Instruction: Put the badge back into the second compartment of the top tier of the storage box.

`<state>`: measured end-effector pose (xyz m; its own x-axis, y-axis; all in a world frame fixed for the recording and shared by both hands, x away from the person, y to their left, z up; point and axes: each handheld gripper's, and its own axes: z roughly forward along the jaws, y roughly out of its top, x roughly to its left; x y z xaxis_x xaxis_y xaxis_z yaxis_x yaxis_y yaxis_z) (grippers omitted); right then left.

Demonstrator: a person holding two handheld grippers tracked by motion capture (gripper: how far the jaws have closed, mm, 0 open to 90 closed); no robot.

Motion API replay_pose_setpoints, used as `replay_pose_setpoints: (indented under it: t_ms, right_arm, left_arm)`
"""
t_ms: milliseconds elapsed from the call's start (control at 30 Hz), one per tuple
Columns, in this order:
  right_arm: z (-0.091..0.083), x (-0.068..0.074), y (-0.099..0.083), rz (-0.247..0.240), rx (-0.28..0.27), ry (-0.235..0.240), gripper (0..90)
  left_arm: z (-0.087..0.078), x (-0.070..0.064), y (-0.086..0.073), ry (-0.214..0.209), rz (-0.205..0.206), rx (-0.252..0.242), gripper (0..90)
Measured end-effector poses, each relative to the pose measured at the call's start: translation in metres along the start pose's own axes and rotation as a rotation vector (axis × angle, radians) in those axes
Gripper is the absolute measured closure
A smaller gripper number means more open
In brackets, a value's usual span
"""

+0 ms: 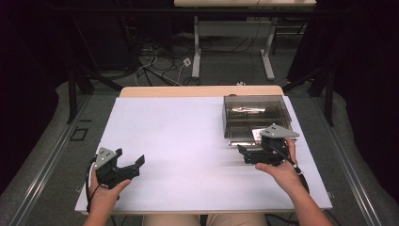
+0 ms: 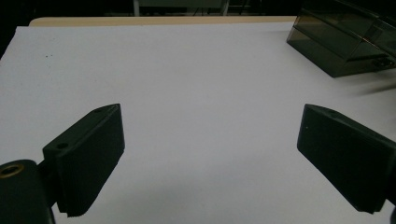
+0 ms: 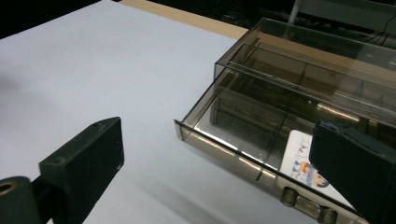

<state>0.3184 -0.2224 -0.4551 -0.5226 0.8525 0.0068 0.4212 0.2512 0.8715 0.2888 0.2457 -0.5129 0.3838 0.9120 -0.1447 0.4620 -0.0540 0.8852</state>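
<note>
**Both grippers spread, the drawer box pulled open at my right**

I hold my left gripper (image 1: 126, 165) low over the near left part of the white table (image 1: 179, 141), its jaws spread wide with nothing between them. In the left gripper view the two black pads (image 2: 88, 158) stand far apart above bare white tabletop, and the smoky box (image 2: 345, 42) sits well off at the upper right.

My right gripper (image 1: 249, 154) is just in front of the box (image 1: 256, 117), which stands on the far right part of the table. Its jaws are spread as well and hold nothing. My right hand (image 1: 277, 172) grips the tool from behind, and the grey three-cornered plate rides on top of it.

The box is of dark see-through plastic. Its drawer (image 3: 243, 135) is slid out toward me, and in the right gripper view the drawer's front wall lies between my two pads, closer to the right one. Inside the drawer, dividers split it into compartments. A white card with coloured print (image 3: 301, 161) lies in the near compartment, partly hidden behind my right pad. A small handle on the drawer's front edge shows at the bottom of that view.
</note>
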Motion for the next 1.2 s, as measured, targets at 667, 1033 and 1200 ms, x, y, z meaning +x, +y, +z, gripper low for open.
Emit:
replay_pose_setpoints:
  t_ms: [667,1033,1200]
  right_arm:
    - [0.002,0.021,-0.031,-0.035,0.039,0.07,5.0]
    - [0.012,0.023,-0.053,-0.041,0.045,0.078,5.1]
    - [0.016,0.022,-0.061,-0.027,0.052,0.069,5.7]
  left_arm:
    - [0.0,-0.001,0.0,0.0,0.009,0.0,7.7]
    - [0.001,-0.002,0.0,-0.003,0.012,0.004,7.7]
    - [0.0,-0.002,0.0,-0.004,0.012,0.005,7.7]
